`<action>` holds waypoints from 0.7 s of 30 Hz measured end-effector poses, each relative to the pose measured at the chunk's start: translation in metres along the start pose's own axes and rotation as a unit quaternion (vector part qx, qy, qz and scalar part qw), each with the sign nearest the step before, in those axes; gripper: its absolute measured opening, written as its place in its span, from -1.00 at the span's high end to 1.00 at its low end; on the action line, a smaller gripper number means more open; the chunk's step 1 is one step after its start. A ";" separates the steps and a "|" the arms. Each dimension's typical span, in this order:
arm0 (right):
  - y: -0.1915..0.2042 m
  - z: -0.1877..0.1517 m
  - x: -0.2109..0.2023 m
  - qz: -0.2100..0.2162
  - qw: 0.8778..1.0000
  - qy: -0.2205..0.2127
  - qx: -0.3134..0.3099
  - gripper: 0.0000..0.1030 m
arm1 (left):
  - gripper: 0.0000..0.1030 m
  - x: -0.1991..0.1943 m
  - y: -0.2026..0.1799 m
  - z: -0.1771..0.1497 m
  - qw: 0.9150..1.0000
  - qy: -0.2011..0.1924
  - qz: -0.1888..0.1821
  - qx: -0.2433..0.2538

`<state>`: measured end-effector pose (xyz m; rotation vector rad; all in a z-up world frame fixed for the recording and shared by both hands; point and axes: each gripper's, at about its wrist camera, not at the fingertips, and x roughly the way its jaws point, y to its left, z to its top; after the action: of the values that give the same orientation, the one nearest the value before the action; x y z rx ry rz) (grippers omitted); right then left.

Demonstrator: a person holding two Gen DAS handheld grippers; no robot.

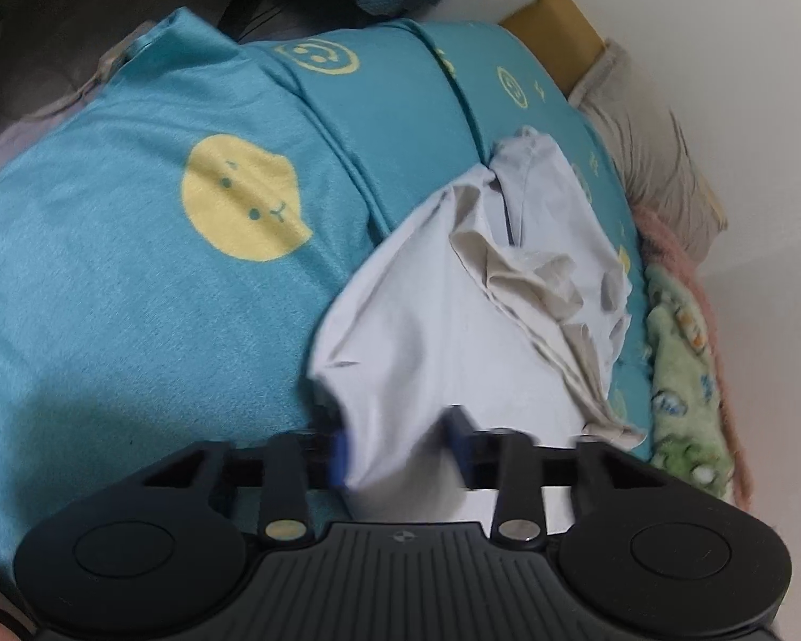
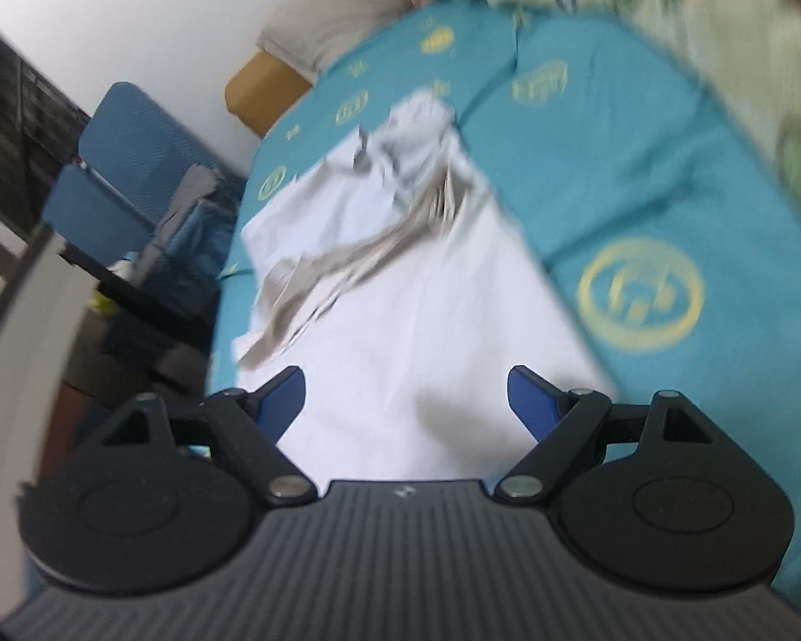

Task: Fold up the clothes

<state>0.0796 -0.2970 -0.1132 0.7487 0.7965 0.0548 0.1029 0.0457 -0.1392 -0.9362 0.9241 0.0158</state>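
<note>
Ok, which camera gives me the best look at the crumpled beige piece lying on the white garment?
The left wrist view. There the crumpled beige piece is fairly sharp, its folds and edges readable on the white garment. The right wrist view shows it only as a motion-blurred grey-beige streak, farther from the camera.

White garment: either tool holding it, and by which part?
Left tool pinches the white garment at its near edge. Right tool is open, holding nothing.

no readable text — only blurred emblems, bedsheet (image 2: 641, 203)
</note>
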 end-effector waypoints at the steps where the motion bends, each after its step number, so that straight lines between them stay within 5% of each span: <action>1: -0.001 -0.004 0.003 0.011 1.000 0.013 0.014 -0.66 | 0.76 -0.002 0.002 0.002 1.000 0.001 -0.019 -0.015; 10: -0.010 -0.038 0.046 0.104 0.973 0.126 0.164 -0.65 | 0.89 -0.031 -0.008 0.007 0.994 -0.035 -0.096 -0.025; 15: -0.046 -0.039 0.044 0.071 0.957 0.059 0.277 -0.52 | 0.90 -0.035 -0.008 0.010 0.994 -0.041 -0.102 -0.026; 21: -0.056 -0.027 0.033 0.001 0.960 -0.015 0.281 0.30 | 0.90 -0.035 -0.010 0.009 0.994 -0.044 -0.099 -0.020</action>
<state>0.0723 -0.3122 -0.1812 1.2841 0.7884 -0.1882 0.0906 0.0585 -0.1056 -1.0532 0.7483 -0.0921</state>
